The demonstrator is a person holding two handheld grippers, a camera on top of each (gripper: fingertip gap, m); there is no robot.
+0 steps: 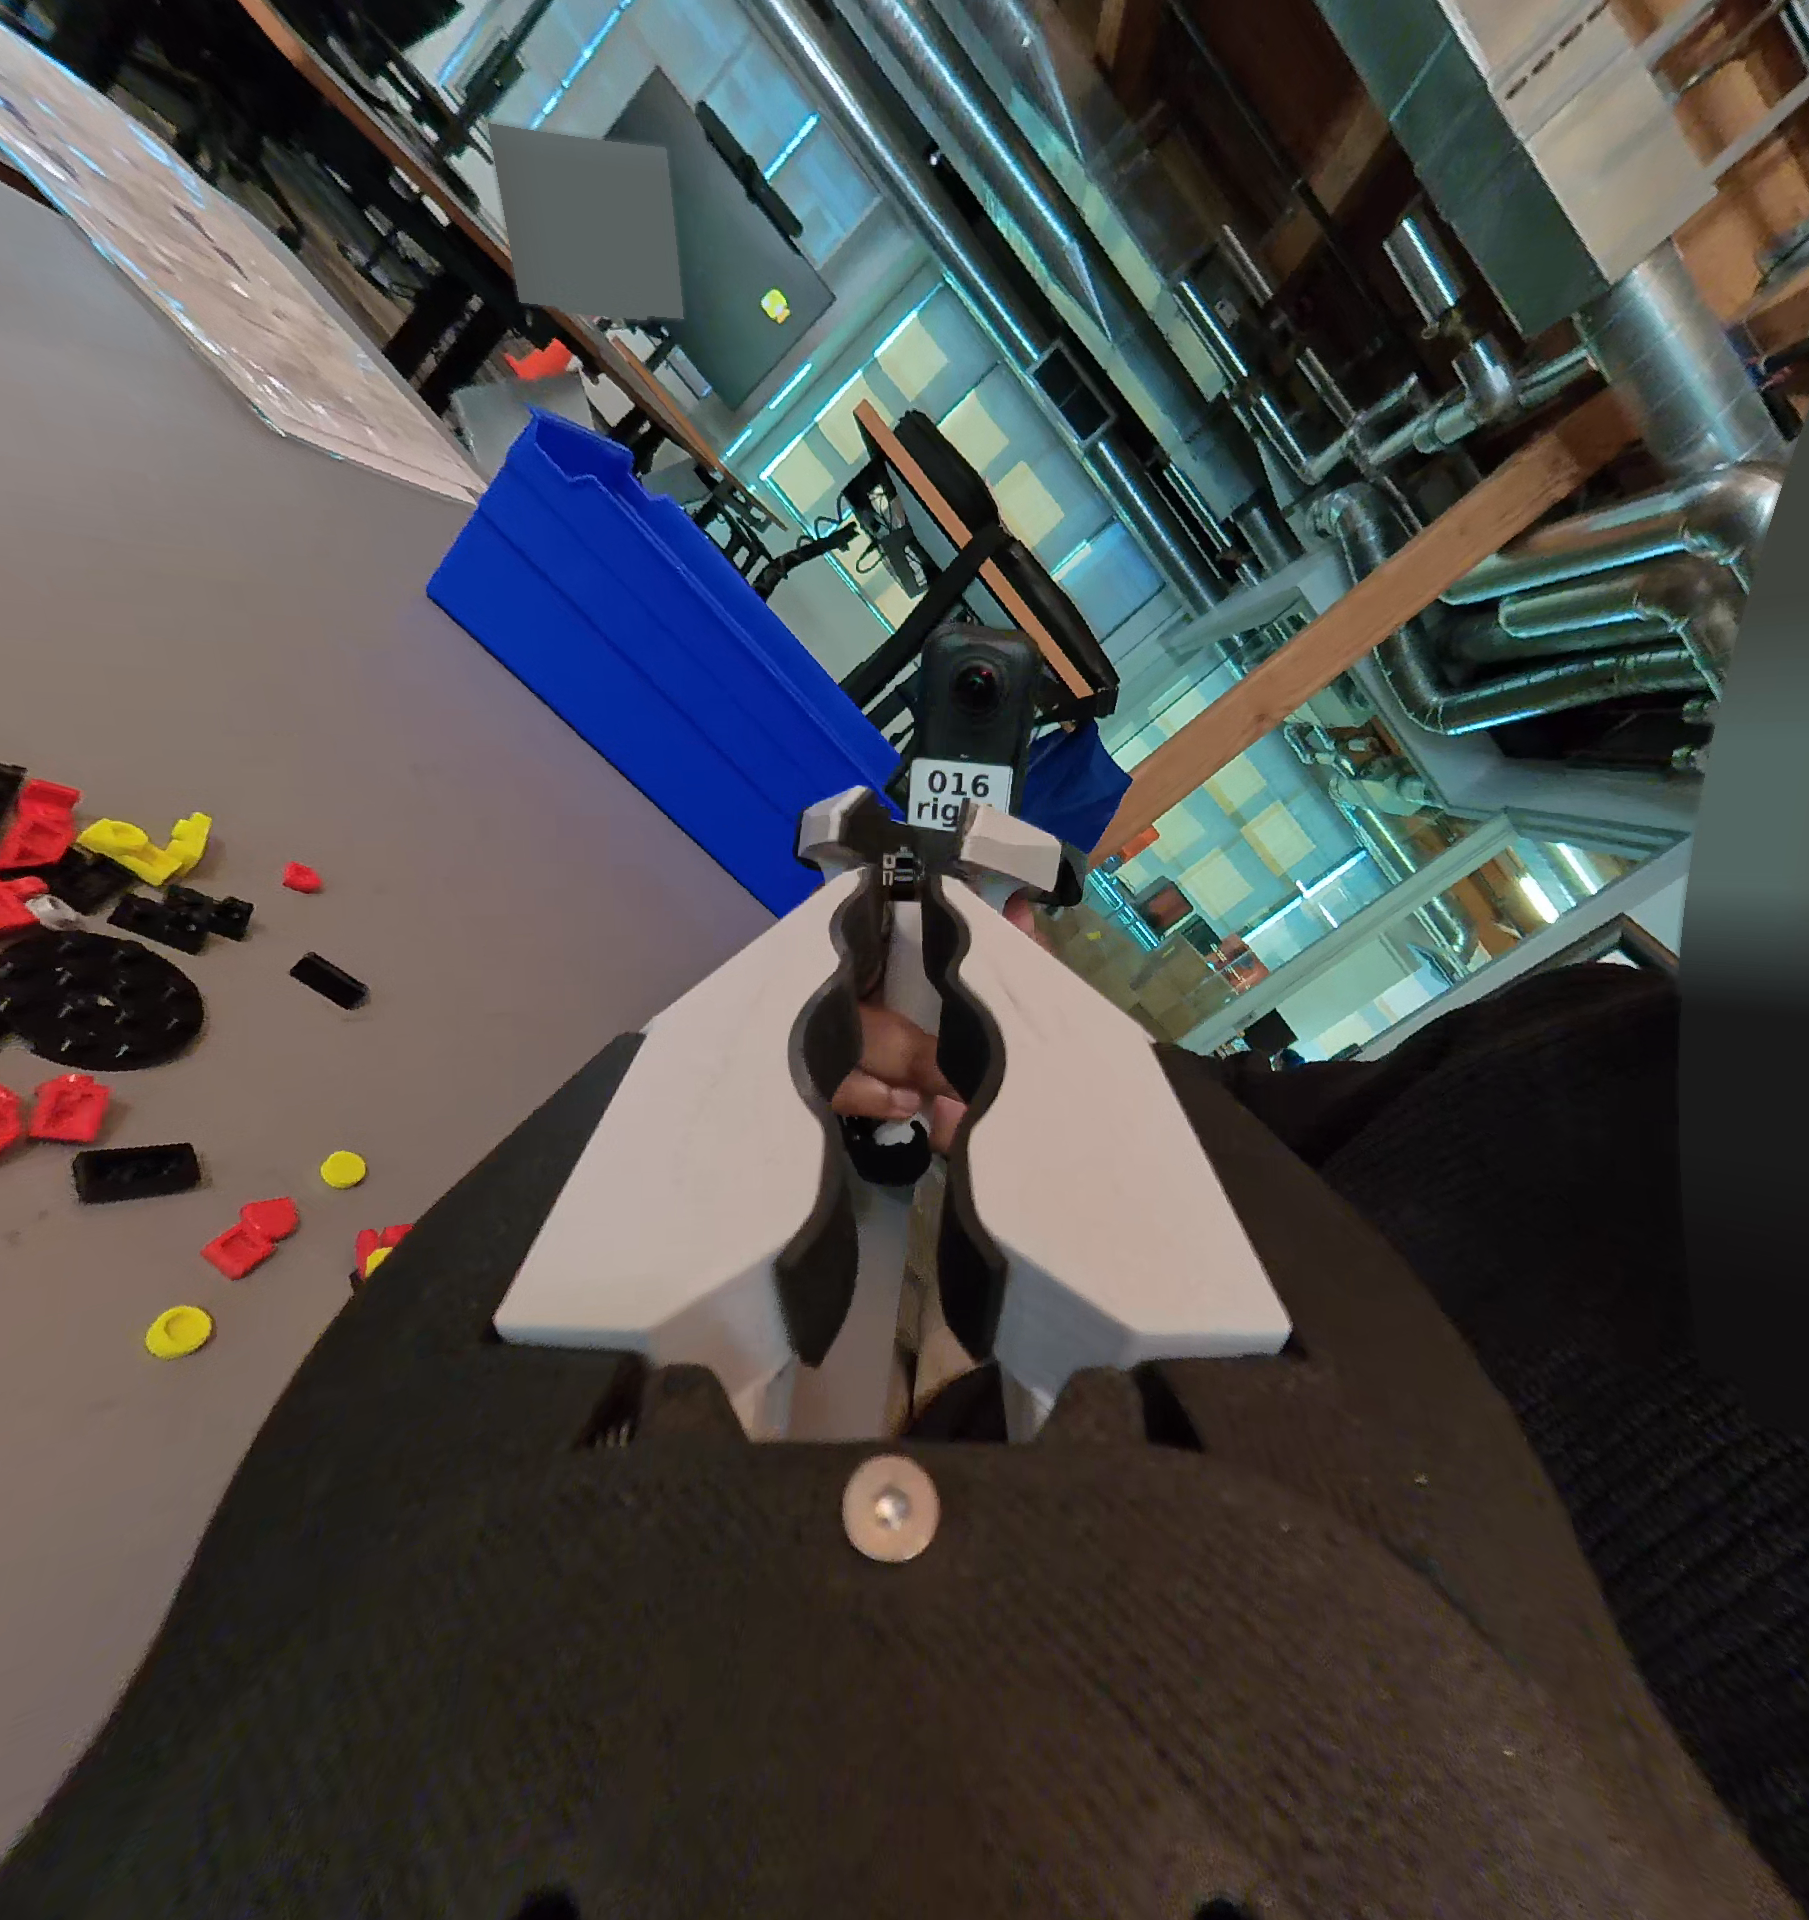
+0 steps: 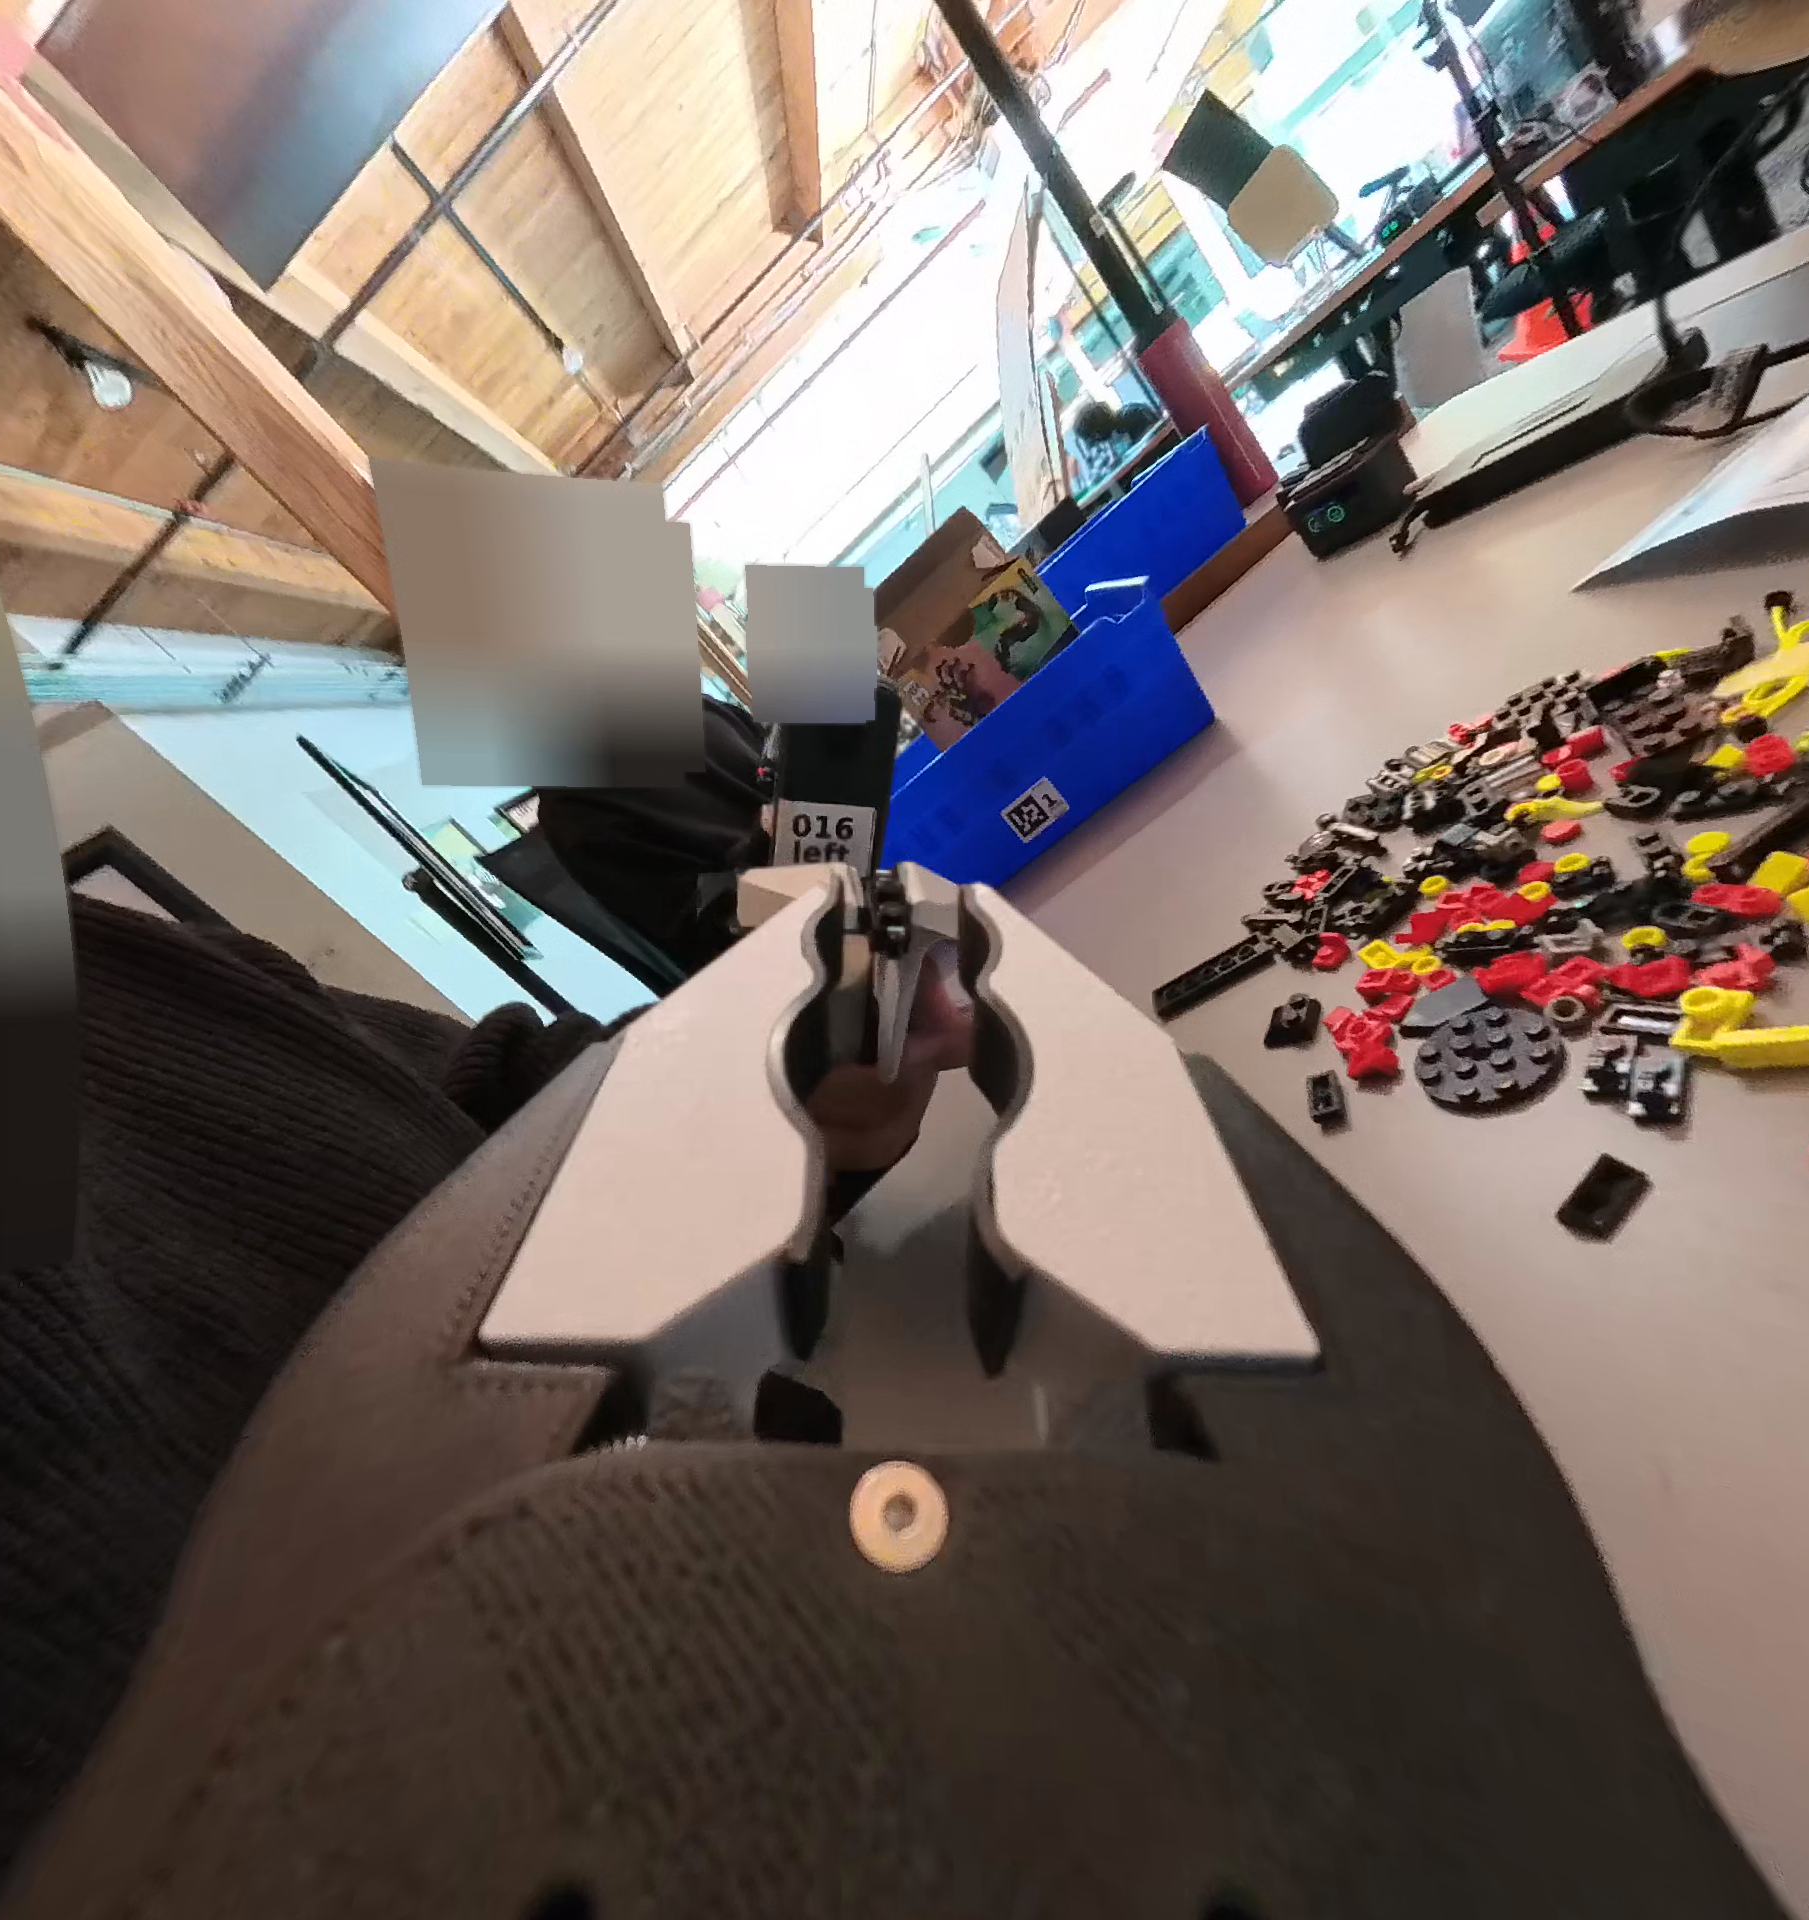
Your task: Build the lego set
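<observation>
Both grippers are raised off the table and meet tip to tip. My left gripper has its jaws nearly together on a small black lego piece. My right gripper faces it, and its jaws stand apart on either side of that same studded black piece and the left gripper's fingertip. I cannot tell whether the right pads touch the piece. The right gripper also shows in the left wrist view. A loose pile of red, yellow and black lego parts lies on the grey table. It also shows in the left wrist view.
A black round studded plate lies at the near edge of the pile. Blue bins stand at the table's far side, one visible in the left wrist view. A printed sheet lies beyond the pile. A person in a dark sleeve holds the grippers. My two grippers' fingertips are within a few centimetres of each other.
</observation>
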